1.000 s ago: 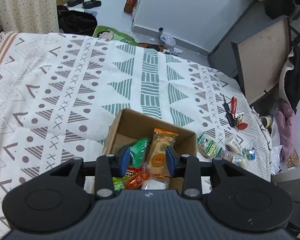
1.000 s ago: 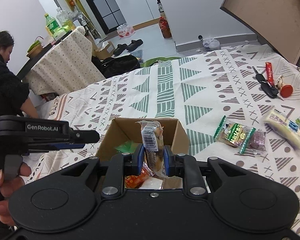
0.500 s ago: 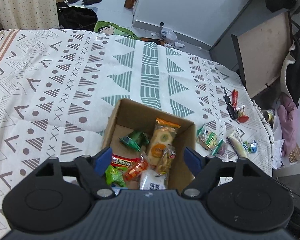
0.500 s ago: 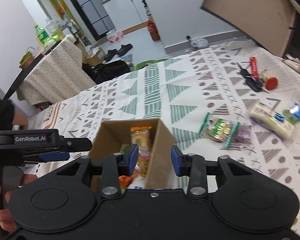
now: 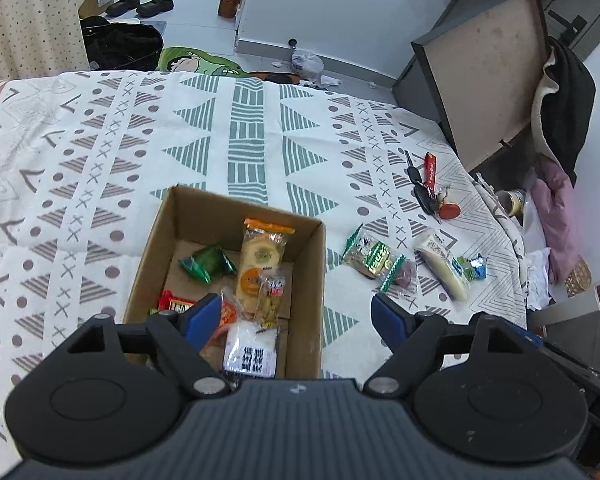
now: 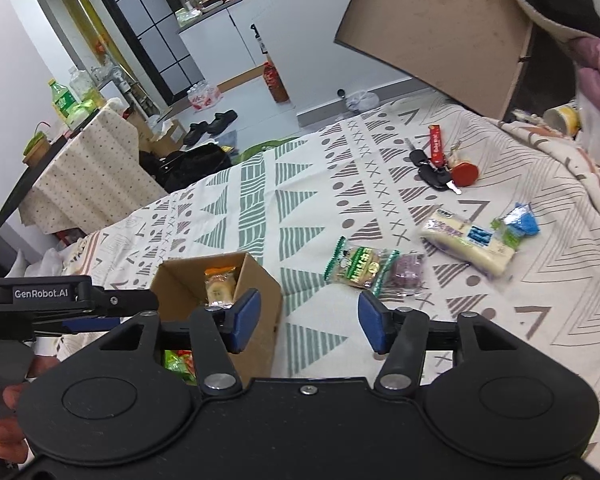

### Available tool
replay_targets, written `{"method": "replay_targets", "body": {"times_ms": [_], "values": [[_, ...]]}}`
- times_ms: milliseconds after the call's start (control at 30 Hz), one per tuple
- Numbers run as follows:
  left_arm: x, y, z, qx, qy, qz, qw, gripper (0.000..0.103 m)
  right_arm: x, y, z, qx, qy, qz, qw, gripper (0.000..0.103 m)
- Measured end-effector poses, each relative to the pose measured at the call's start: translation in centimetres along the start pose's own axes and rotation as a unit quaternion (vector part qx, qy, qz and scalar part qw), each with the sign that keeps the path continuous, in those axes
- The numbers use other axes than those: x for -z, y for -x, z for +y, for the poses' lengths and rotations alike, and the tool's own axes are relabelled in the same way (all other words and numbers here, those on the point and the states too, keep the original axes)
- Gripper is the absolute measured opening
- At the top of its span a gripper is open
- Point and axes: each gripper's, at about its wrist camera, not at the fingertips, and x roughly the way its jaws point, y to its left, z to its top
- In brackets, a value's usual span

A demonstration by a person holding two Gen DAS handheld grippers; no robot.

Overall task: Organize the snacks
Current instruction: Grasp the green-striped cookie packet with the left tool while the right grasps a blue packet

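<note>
Left gripper [image 5: 296,316]: fingers wide apart, empty, low centre of the frame over the near right corner of the box [image 5: 168,240]. Right gripper [image 6: 308,320]: fingers wide apart, empty, low centre of its frame, left finger in front of the box [image 6: 260,280], right finger over bare bed cover [image 6: 260,200]. Box sits open on the bed, centre-left in the left view; inside lie a cracker pack [image 5: 262,256], a green wedge packet [image 5: 206,264], a white packet [image 5: 252,348] and other small wrappers. Still outside, right of the box on the cover: a green-edged snack [image 6: 360,266] touching a purple one [image 6: 408,274], then a pale long bar [image 6: 466,246] and a blue candy [image 6: 520,222] beside it. Keys [image 6: 440,168] lie further up right. A hand [image 6: 4,428] holding the left gripper's handle shows at lower left of the right view.
</note>
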Motion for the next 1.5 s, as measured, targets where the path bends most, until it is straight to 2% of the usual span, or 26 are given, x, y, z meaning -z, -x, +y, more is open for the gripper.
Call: {"method": "replay_targets", "body": {"times_ms": [200,600,1167,1500], "values": [[0.3,-1.1,-1.8,0.012,-0.012,0.004,0.9998,0.081,0.3,1.3,-1.7,0.016,0.002,-0.008,1.0,0.06],[0.2,-5.0,-7.6,0.029,-0.033,0.008,0.999,0.081,0.0,1.4,-8.9,0.049,-0.036,-0.015,0.998,0.061],[-2.1,-13.4,-11.2,0.013,-0.021,0.036,0.999,0.081,-2.2,-3.8,-15.3,0.062,-0.058,0.005,0.996,0.061],[-3.6,-18.7,-12.2,-0.016,-0.01,0.048,0.9987,0.081,-4.2,-8.0,-17.4,0.078,-0.059,0.018,0.995,0.061]]}}
